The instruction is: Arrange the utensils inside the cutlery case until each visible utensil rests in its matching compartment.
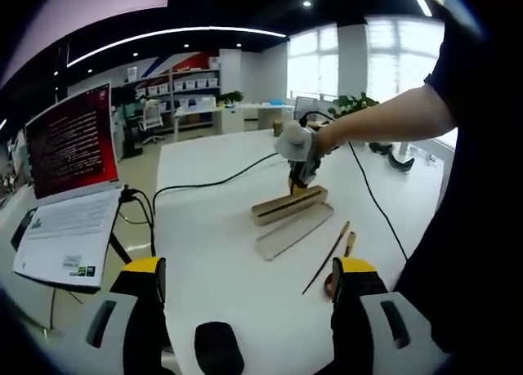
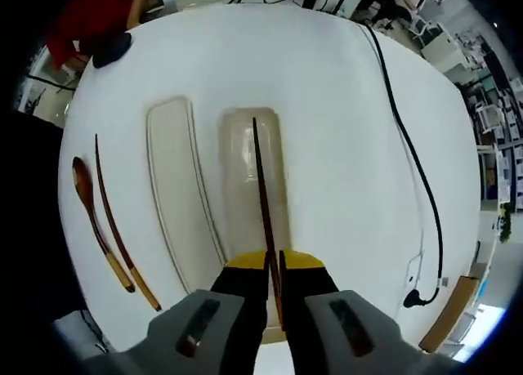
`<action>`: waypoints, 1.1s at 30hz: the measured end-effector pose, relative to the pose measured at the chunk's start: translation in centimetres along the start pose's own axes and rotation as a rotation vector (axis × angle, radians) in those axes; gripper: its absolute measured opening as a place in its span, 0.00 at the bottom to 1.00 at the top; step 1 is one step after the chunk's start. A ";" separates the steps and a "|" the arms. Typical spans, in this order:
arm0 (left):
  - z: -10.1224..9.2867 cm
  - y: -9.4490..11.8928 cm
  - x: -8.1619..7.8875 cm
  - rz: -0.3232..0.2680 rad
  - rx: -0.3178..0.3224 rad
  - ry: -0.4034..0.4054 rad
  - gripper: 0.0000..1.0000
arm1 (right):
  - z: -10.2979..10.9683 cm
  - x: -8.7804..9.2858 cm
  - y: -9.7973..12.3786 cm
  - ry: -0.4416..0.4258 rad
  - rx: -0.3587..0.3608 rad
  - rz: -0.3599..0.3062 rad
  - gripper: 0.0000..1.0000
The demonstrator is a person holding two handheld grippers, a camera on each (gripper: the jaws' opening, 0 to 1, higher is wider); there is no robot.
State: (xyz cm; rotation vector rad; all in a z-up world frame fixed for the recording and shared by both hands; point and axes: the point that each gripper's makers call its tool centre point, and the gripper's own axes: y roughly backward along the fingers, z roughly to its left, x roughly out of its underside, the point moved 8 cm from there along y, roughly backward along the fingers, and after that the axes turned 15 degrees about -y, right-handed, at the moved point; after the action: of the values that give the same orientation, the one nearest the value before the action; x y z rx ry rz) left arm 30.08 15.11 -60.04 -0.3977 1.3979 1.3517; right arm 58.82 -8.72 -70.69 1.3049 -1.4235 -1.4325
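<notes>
The beige cutlery case [image 2: 245, 187] lies open on the white table, its flat lid [image 2: 176, 187] beside it on the left. My right gripper [image 2: 274, 265] is shut on a dark chopstick [image 2: 260, 171], which points forward over the case's trough. A second chopstick [image 2: 118, 220] and a wooden spoon [image 2: 86, 199] lie on the table left of the lid. In the left gripper view, the right gripper [image 1: 297, 183] hangs over the case [image 1: 288, 205], with the lid [image 1: 294, 230], chopstick [image 1: 327, 256] and spoon [image 1: 349, 243] nearer. My left gripper [image 1: 249, 277] stands open and holds nothing.
An open laptop [image 1: 69, 187] sits at the table's left edge, with black cables [image 1: 221, 179] running across the top. A black mouse [image 1: 219, 346] lies between my left jaws. A person's arm [image 1: 392, 118] holds the right gripper. A cable and plug [image 2: 417, 297] lie right of the case.
</notes>
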 end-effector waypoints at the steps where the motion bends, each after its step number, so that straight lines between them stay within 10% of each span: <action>1: 0.0 0.1 0.2 0.003 0.000 -0.001 0.86 | 0.4 0.1 0.3 -0.001 0.001 -0.013 0.03; 22: 0.2 5.0 1.9 0.003 -0.067 -0.030 0.86 | 6.4 1.8 3.8 0.015 -0.010 -0.132 0.12; 33: -0.9 6.7 -0.1 0.005 -0.122 -0.057 0.86 | 8.0 4.0 4.1 0.012 -0.048 -0.147 0.16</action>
State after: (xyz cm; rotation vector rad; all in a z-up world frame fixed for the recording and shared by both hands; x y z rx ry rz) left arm 24.25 16.25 -56.87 -0.4332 1.2745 1.4455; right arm 49.58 -11.12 -68.31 1.4093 -1.3002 -1.5421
